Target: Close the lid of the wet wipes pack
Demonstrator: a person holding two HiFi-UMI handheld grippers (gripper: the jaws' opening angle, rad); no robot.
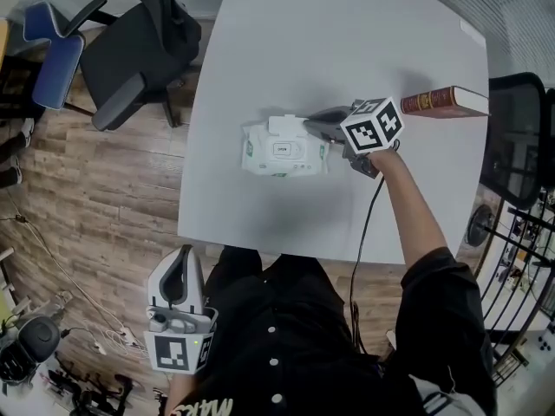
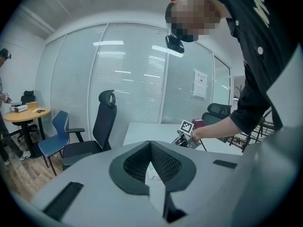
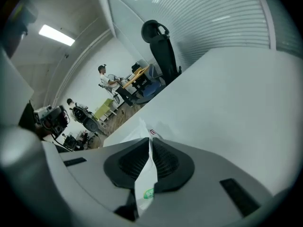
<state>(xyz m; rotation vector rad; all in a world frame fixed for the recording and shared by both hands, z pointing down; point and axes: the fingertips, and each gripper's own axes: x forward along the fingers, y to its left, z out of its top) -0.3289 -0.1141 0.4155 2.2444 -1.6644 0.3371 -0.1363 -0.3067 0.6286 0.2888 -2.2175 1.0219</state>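
The wet wipes pack (image 1: 260, 156), white with green print, lies near the middle of the white table (image 1: 347, 42). A white flap (image 1: 286, 126) sits at its far edge and looks like the lid, swung back. My right gripper (image 1: 316, 128) reaches in from the right and is shut on the thin crimped end of the pack (image 3: 147, 186), which shows pinched between its dark pads (image 3: 165, 162). My left gripper (image 1: 184, 256) hangs off the table beside the person's lap. Its jaws meet at the tips (image 2: 150, 144) with nothing held.
A dark red book (image 1: 444, 100) lies at the table's right edge. A black office chair (image 1: 143, 42) and a blue chair (image 1: 54, 55) stand at the far left on the wood floor, another black chair (image 1: 516, 137) at the right. A cable (image 1: 366, 232) trails from my right gripper.
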